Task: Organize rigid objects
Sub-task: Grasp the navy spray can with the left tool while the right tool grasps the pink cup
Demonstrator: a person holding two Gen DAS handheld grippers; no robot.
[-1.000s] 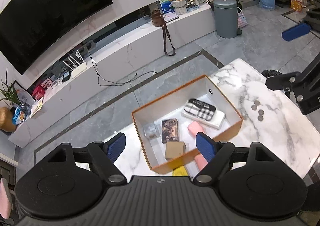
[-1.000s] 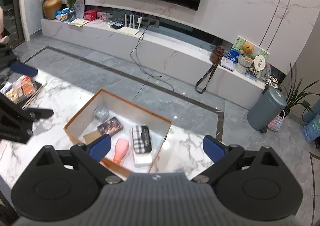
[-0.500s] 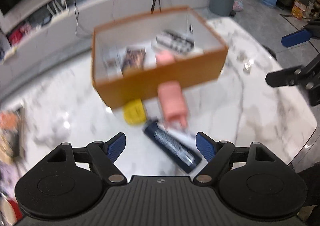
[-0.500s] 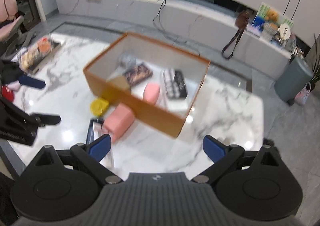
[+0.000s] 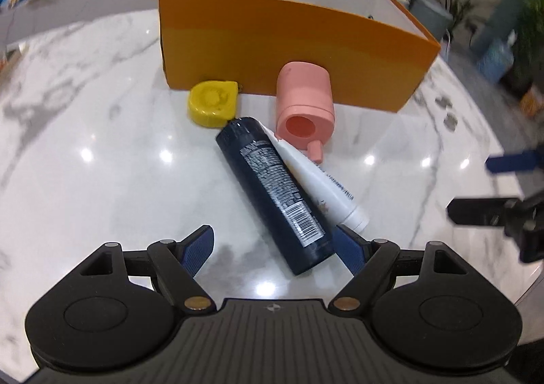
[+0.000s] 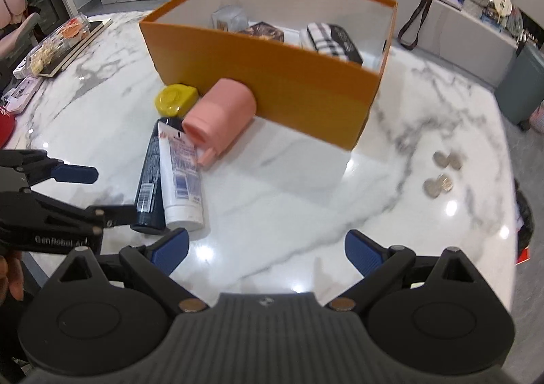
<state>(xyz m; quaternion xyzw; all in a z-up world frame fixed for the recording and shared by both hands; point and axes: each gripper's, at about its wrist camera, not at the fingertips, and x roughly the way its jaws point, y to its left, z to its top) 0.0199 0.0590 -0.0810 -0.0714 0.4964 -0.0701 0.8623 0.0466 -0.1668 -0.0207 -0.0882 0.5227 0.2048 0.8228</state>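
Hovering low over the marble table (image 5: pixel 85 118), the left gripper (image 5: pixel 273 244) has its jaws spread wide and holds nothing. The near end of the dark bottle (image 5: pixel 272 193) lies just inside the gap, close to the right finger. The right gripper (image 6: pixel 267 249) also has its jaws spread with nothing between them, over bare table a bit to the right.

The dark bottle lies flat, with the white tube (image 5: pixel 323 183) touching its right side. The bottle looks hard, smooth and round, so it may roll or slip. I would pinch it across the middle. The tube looks softer and may squash, so a gentle grip near its cap end seems best.

Just past them is the pink bottle (image 5: pixel 304 105) on its side, leaning on the orange box (image 5: pixel 289 44). It looks fat and light. To its left sits the small yellow case (image 5: pixel 214 103), hard and flat.

Farther off, the box already holds some things.
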